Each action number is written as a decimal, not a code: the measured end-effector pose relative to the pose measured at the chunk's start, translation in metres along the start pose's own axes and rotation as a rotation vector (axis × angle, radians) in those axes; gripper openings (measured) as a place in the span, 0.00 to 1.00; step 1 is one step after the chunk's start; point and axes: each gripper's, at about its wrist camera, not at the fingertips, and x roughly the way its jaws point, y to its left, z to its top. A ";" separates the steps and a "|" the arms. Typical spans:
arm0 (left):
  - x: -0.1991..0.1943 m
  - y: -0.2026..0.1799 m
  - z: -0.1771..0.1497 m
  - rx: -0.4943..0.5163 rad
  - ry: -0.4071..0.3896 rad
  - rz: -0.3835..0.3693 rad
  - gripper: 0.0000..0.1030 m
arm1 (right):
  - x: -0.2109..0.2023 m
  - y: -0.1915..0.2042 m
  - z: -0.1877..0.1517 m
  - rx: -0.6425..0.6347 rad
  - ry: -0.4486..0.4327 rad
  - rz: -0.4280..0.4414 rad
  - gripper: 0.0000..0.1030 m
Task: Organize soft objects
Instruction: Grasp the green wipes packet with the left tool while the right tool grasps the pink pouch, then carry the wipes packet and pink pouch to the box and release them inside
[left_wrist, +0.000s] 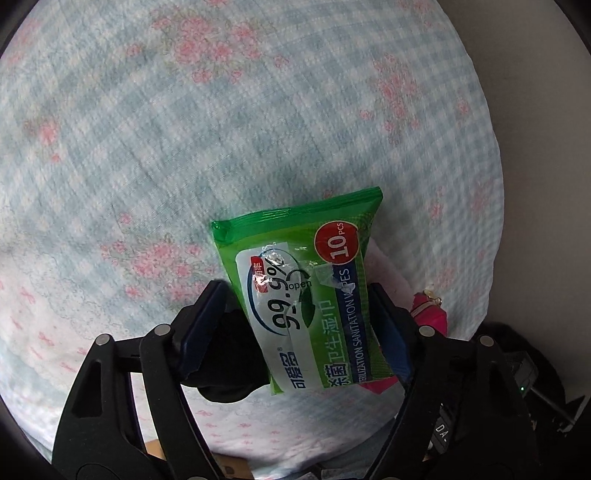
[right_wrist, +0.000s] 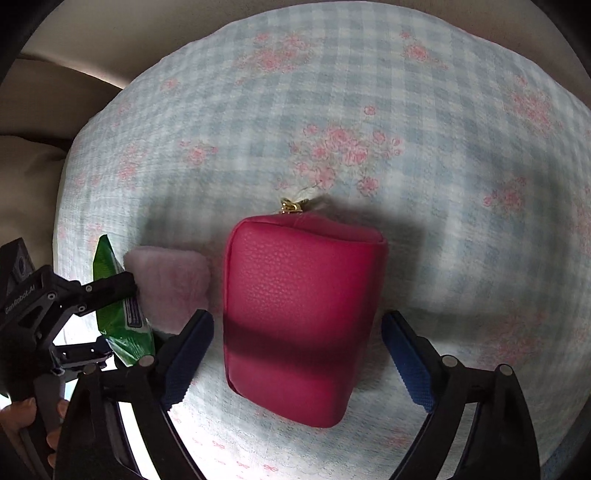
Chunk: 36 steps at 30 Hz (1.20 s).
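Observation:
A green pack of wet wipes (left_wrist: 295, 280) lies face up between the fingers of my left gripper (left_wrist: 297, 291), whose pads press on its two long edges. Under its left side is a black soft-looking thing (left_wrist: 229, 350). A pale pink fluffy item (right_wrist: 170, 284) sits beside the pack, partly beneath it. A red leather-look pouch (right_wrist: 299, 314) with a gold zip pull lies flat on the bed. My right gripper (right_wrist: 298, 314) is open and straddles it, with a gap on each side. In the right wrist view the left gripper (right_wrist: 118, 314) holds the wipes pack (right_wrist: 122, 321) at the far left.
Everything rests on a blue checked bedspread (right_wrist: 406, 110) with pink flowers. The bed's edge and a beige surface (right_wrist: 37, 110) show at the left of the right wrist view. Dark gear (left_wrist: 517, 369) lies off the bed at the lower right of the left wrist view. A hand (right_wrist: 26, 424) grips the left tool.

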 end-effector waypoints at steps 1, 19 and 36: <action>0.001 0.000 0.000 -0.005 -0.003 -0.006 0.63 | 0.001 0.001 0.001 0.001 -0.001 -0.005 0.81; -0.025 -0.004 -0.025 0.003 -0.073 -0.035 0.38 | -0.021 0.002 0.015 -0.073 0.010 0.058 0.36; -0.139 -0.025 -0.102 -0.008 -0.258 -0.098 0.37 | -0.155 0.036 -0.009 -0.344 -0.097 0.150 0.35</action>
